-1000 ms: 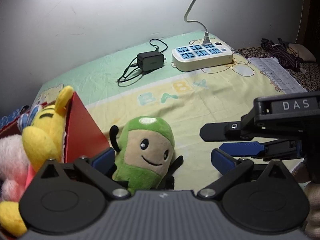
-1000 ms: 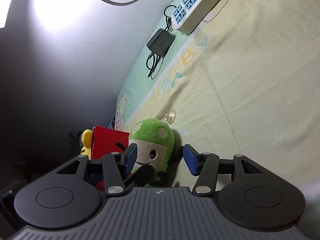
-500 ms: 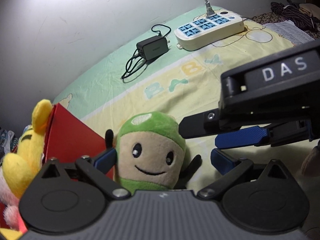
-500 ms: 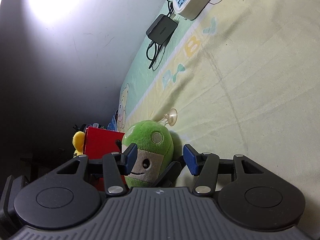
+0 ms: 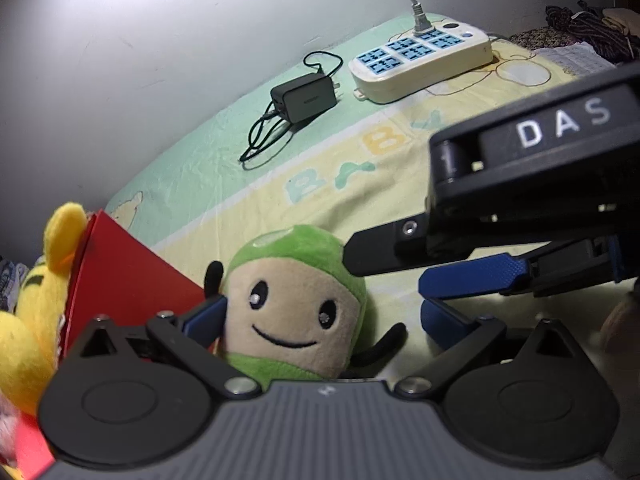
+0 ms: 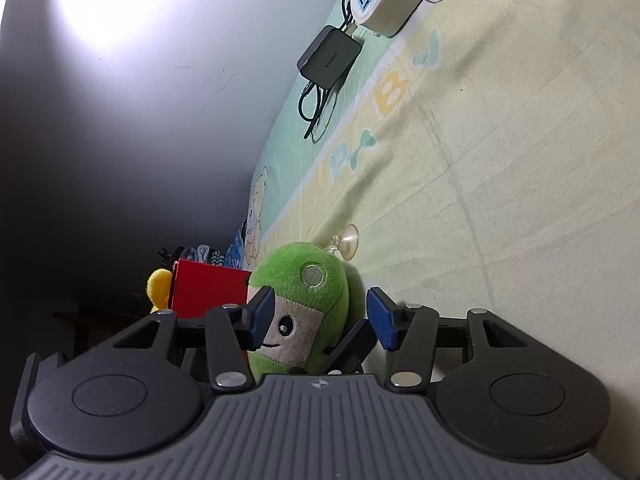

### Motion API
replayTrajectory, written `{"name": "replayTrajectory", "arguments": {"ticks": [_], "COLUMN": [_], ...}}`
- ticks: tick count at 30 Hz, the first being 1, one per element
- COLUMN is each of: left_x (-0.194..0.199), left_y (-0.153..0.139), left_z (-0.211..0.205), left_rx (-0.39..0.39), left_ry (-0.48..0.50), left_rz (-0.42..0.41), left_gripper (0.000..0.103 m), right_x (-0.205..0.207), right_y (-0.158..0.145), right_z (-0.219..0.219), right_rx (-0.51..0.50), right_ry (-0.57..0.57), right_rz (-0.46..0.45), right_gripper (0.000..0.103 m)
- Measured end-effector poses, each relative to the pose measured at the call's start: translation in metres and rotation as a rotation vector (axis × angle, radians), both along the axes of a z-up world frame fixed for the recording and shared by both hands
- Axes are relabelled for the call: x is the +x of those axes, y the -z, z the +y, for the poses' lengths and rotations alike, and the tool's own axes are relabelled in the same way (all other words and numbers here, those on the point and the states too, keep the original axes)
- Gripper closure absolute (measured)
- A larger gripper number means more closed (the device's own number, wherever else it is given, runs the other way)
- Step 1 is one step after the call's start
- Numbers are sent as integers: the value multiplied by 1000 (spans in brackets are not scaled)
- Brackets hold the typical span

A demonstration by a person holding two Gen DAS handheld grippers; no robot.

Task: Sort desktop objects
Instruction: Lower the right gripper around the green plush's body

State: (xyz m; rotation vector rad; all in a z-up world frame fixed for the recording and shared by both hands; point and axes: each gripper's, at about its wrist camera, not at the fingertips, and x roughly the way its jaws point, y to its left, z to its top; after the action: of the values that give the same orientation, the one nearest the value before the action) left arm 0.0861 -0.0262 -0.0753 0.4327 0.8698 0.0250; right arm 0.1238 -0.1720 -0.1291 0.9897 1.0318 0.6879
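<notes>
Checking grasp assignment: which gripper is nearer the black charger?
Neither clearly; both are far off. The left gripper and right gripper each straddle the green plush, jaws open, while the black charger lies well beyond, near the wall beside the power strip.

obstacle: red box (image 5: 120, 280) touching green plush (image 5: 296, 304) on its left | right gripper (image 5: 404, 276) crowds plush's right | beyond plush: open sheet (image 6: 520, 160)

The yellow plush (image 5: 24, 320) is cut off by the left wrist view's edge.
</notes>
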Motion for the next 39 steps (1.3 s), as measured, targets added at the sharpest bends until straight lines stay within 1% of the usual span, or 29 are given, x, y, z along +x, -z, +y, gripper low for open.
{"name": "replayTrajectory", "arguments": {"ticks": [4, 6, 8, 10, 11, 13, 15, 17, 18, 20, 21, 22, 23, 25, 28, 31, 34, 36, 39], "left_x": [-9, -14, -21, -25, -26, -28, -33, -39, -43, -44, -44, -45, -47, -52, -54, -50, -42, -37, -32], "left_y": [-5, -10, -16, -19, -19, -14, -12, -15, -16, -14, -14, -15, -16, -20, -19, -12, -6, -3, 2], "left_z": [-18, -20, -21, -21, -20, -17, -17, -19, -22, -22, -20, -19, -17, -14, -8, -4, -1, 0, -1], "left_rx": [2, -22, -43, -65, -70, -77, -79, -114, -117, -105, -105, -103, -98, -85, -52, -4, 15, 18, 53], "left_ry": [27, 42, 73, 92, 93, 95, 104, 134, 138, 138, 137, 136, 140, 145, 109, 64, 27, 12, -1], "left_rz": [-12, -13, -20, -12, -7, 4, -5, -6, -12, -14, -12, -9, -6, -9, -1, 4, 19, 31, 36], "left_gripper": [4, 5, 9, 10, 8, 5, 5, 4, 6, 6, 6, 6, 9, 10, 7, 6, 6, 6, 7], "right_x": [-3, -6, -9, -12, -13, -14, -14, -13, -13, -13, -12, -11, -10, -9, -6, -1, 3, 6, 9], "right_y": [6, 6, 4, 3, 2, -1, -7, -15, -18, -23, -24, -24, -25, -26, -27, -26, -22, -21, -20], "right_z": [-11, -18, -23, -27, -27, -27, -24, -17, -14, -11, -9, -7, -5, 1, 13, 24, 33, 39, 45], "right_rx": [18, 31, 30, 45, 49, 57, 66, 38, 21, -11, -22, -26, -26, -27, -34, -30, -29, -61, -96], "right_ry": [5, 7, 6, 0, -6, -15, -29, -59, -74, -95, -102, -110, -116, -129, -160, -169, -175, -171, -177], "right_rz": [30, 34, 24, 19, 15, -1, -30, -65, -80, -106, -105, -102, -104, -111, -120, -120, -109, -104, -104], "right_gripper": [49, 52, 52, 53, 53, 53, 53, 53, 53, 53, 53, 53, 53, 53, 53, 52, 45, 39, 37]}}
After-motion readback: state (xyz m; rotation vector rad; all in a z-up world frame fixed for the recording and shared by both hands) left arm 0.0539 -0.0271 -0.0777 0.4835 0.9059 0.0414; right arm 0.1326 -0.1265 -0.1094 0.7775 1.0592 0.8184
